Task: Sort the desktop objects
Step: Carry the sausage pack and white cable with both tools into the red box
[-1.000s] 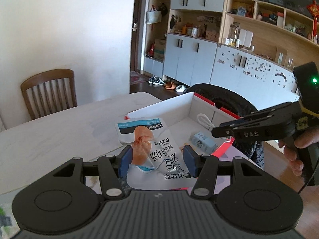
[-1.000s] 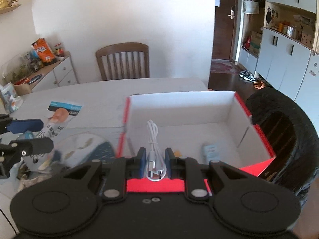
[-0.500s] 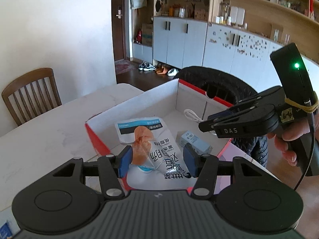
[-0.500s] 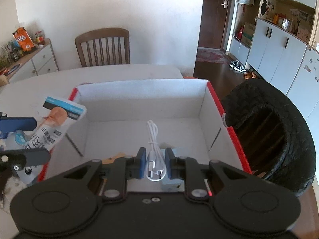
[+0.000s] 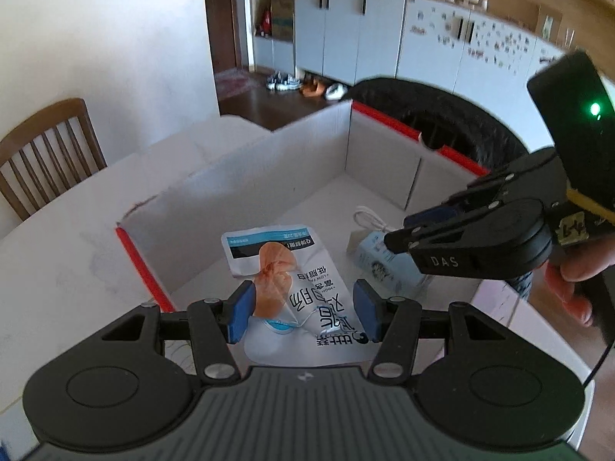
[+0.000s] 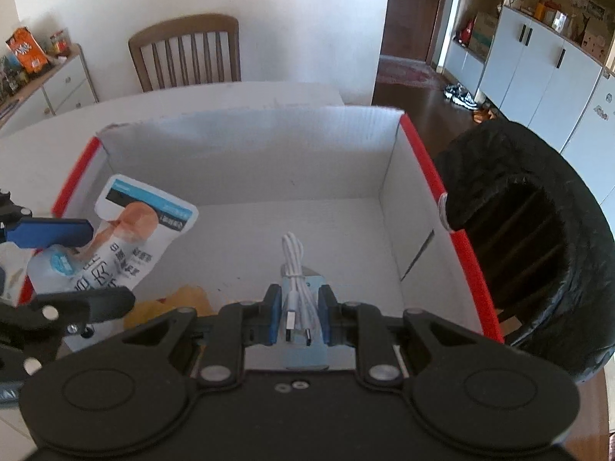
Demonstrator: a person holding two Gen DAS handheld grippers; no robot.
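Since the earlier frame both grippers have come forward and down from the counter's near edge, and now they hang over the open box [image 6: 246,161], which sits at the counter's far right corner beside a black tyre [image 6: 538,238]. The left gripper [image 5: 301,313] is partly closed on a crumpled snack packet [image 5: 292,280], its blue pads pressing the packet's sides, and holds it just inside the box's left wall. The right gripper [image 6: 298,317] is closed tight on a coiled white cable [image 6: 296,269], held above a small pale blue carton [image 5: 378,265] that lies on the box floor. Something yellow lies on the floor near the box's front wall, too hidden to name. The step in hand looks like dropping both things into the box. Next, each gripper likely needs to open once its load is well past the red rim, so that nothing catches the wall
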